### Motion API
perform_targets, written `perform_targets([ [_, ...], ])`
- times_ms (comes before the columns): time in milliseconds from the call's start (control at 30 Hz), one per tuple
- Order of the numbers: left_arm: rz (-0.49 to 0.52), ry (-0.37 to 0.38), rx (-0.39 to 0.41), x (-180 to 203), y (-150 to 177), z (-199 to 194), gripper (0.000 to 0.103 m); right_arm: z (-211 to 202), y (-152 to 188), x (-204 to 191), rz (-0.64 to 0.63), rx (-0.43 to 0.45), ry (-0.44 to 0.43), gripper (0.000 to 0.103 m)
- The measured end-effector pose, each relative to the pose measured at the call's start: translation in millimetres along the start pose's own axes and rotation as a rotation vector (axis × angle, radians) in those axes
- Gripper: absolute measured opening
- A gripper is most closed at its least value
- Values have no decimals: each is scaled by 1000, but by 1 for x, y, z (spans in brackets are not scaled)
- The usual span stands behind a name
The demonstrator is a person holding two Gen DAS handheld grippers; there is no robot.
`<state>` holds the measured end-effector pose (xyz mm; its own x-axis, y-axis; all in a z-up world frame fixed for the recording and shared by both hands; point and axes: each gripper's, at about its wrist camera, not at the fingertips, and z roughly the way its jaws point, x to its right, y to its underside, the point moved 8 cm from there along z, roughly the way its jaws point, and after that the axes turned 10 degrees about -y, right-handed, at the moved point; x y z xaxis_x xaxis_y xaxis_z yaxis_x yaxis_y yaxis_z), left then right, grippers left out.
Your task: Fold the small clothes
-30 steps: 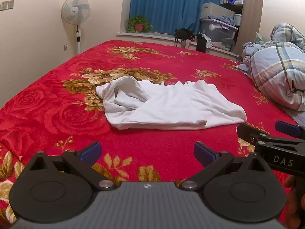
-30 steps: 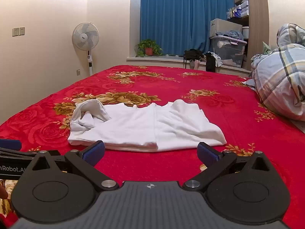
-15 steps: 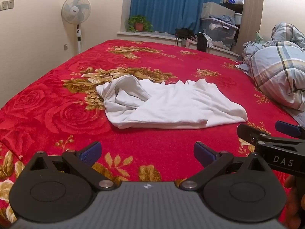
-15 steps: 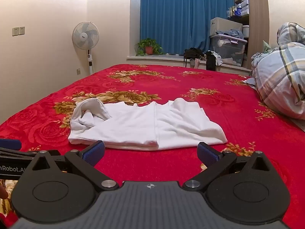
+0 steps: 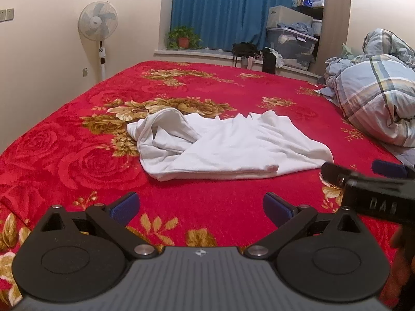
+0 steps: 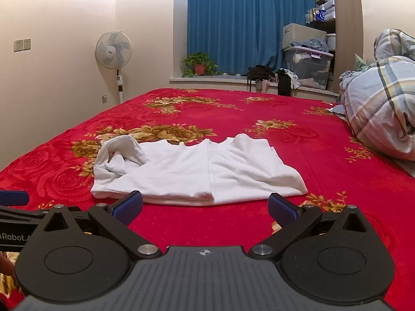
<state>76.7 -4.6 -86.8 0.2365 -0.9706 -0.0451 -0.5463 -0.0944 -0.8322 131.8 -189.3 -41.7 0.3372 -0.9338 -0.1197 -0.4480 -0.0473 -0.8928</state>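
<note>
A white garment (image 5: 228, 145) lies partly folded on the red floral bedspread (image 5: 181, 93), with a bunched sleeve at its left end. It also shows in the right wrist view (image 6: 197, 171). My left gripper (image 5: 199, 207) is open and empty, low over the bed, short of the garment's near edge. My right gripper (image 6: 205, 207) is open and empty, its tips close to the garment's front edge. The right gripper also shows at the right of the left wrist view (image 5: 363, 173).
A bundled plaid duvet (image 5: 376, 98) lies at the bed's right side. A standing fan (image 5: 98, 26) is by the left wall. A potted plant (image 5: 184, 39), bags and storage boxes (image 5: 290, 44) sit on the sill beyond the bed.
Both grippers have edged slightly forward toward the garment. The right gripper appears blurred in the left wrist view, moving. The garment has not moved.
</note>
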Motion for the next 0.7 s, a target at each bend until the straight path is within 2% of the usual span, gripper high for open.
perform_targets([
  [33,4,1,6,0,-1,0,91,1,-2,1,7,8,1,97],
  [67,9,11,12,0,-1,0,72,0,-5,3,4,14,9,97],
  [167,46,37,6,3,0,7,37,-1,-20,13,6,49,22,94],
  [233,61,46,-21,7,-2,16,27,0,-33,21,-12,62,15,86],
  [367,65,22,-25,21,-14,41,27,-2,-69,51,-57,127,37,73],
  [400,56,26,-28,29,-16,50,27,-6,-81,62,-55,171,44,64],
  [433,44,32,-38,36,-19,59,27,-6,-85,74,-32,166,46,56],
  [567,-23,65,-84,78,-29,103,27,-11,-88,120,129,137,59,55],
  [600,-39,70,-90,88,-32,112,27,-6,-80,128,172,97,59,55],
  [700,-59,80,-102,121,-41,142,34,-10,-80,143,195,86,70,55],
])
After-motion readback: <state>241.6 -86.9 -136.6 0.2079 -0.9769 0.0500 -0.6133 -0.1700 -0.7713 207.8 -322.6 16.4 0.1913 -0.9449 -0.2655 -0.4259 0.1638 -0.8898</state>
